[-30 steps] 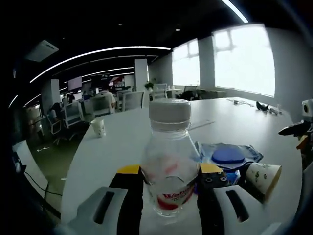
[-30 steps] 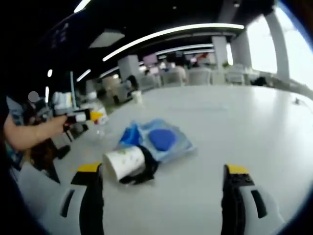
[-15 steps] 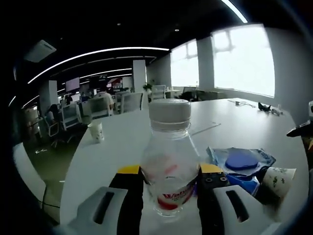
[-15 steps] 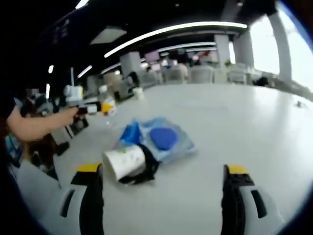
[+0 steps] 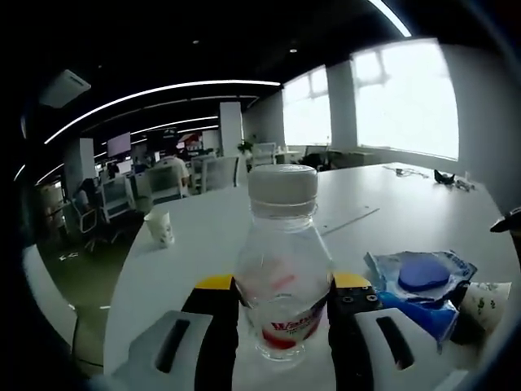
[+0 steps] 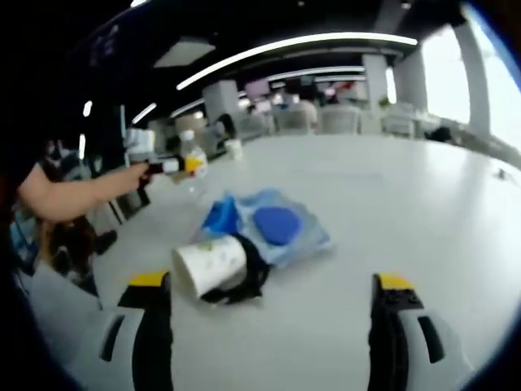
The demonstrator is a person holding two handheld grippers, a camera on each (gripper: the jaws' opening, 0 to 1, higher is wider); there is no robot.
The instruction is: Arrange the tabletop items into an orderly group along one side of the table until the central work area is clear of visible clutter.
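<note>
Left tongs [image 5: 283, 303] clamped on a clear bottle [image 5: 282, 269] with a white cap, held upright over the desk [image 5: 203, 236] edge; red label print too blurred to read. Right tongs [image 6: 273, 297] wide open, holding nothing. In front of them a tipped paper cup [image 6: 209, 265] lies touching a blue packet [image 6: 274, 228] mid-desk; another cup [image 5: 161, 229] stands near the far edge.

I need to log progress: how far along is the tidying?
Early, nothing looks grouped yet. In hand: the left gripper is shut on the clear bottle. Left: the tipped paper cup and blue packet lie mid-table before the open right gripper; another cup stands apart.
</note>
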